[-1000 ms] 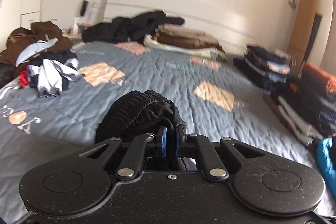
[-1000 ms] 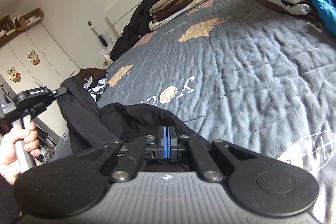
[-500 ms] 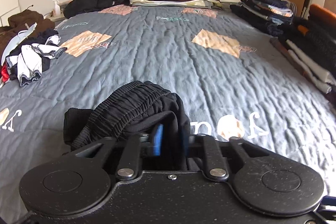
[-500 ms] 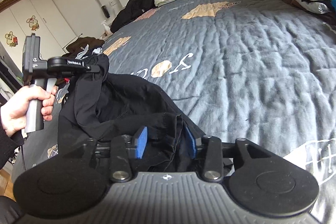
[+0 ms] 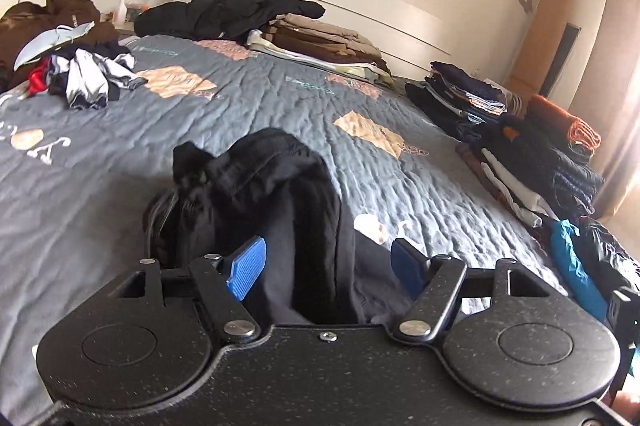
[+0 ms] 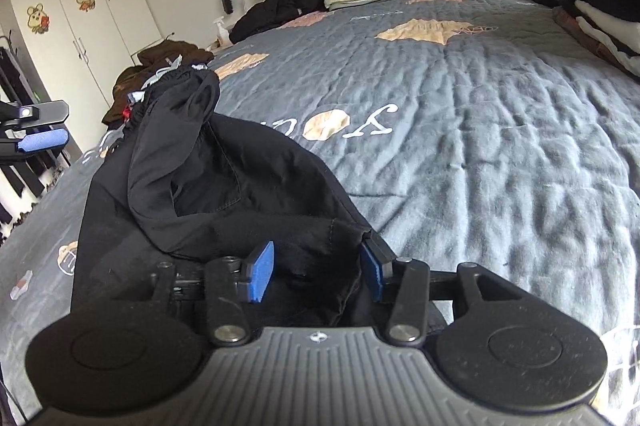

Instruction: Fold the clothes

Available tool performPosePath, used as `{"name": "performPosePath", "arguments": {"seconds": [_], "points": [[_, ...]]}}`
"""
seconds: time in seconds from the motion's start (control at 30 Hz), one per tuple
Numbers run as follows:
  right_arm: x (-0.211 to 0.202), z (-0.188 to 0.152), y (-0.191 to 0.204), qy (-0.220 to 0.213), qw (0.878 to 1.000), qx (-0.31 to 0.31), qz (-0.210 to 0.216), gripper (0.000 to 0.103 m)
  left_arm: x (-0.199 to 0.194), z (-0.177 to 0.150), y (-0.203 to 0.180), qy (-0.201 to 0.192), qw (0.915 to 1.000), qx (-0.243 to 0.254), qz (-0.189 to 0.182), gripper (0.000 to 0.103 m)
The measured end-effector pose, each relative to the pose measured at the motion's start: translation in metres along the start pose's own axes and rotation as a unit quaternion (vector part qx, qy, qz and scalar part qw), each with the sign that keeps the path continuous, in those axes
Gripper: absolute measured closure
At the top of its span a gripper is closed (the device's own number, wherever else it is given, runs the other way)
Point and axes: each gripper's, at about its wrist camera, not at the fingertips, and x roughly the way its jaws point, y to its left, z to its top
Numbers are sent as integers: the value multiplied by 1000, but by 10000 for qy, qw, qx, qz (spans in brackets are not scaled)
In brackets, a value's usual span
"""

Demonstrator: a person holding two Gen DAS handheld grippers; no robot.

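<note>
A black garment (image 5: pixel 272 186) with a gathered waistband lies crumpled on the grey quilt (image 5: pixel 240 114). My left gripper (image 5: pixel 326 258) hovers just behind it, jaws opening; a fold of the cloth stands between the blue pads (image 5: pixel 246 268) without being pressed. In the right wrist view the same black garment (image 6: pixel 224 186) sprawls on the quilt (image 6: pixel 480 146). My right gripper (image 6: pixel 318 270) is at its near hem, jaws opening, with loose cloth between them. The left gripper (image 6: pixel 64 125) shows at the left edge, apart from the garment.
Folded stacks (image 5: pixel 520 146) line the bed's right side. A brown and beige folded stack (image 5: pixel 328 42) and a black jacket (image 5: pixel 240 10) lie by the headboard. Unfolded clothes (image 5: pixel 80 78) are heaped at the far left. A white wardrobe (image 6: pixel 80 26) stands beyond the bed.
Both grippers were shut on the black garment and have opened. The garment has dropped from hanging between them onto the quilt. The left gripper has drawn back from its end of the cloth.
</note>
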Motion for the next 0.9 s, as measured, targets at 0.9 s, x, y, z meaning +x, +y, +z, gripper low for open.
{"name": "performPosePath", "arguments": {"seconds": [0.9], "points": [[-97,18,-12,-1234,9775,1443,-923,94,-9,2,26,-155,9991,-289,-260,35]]}}
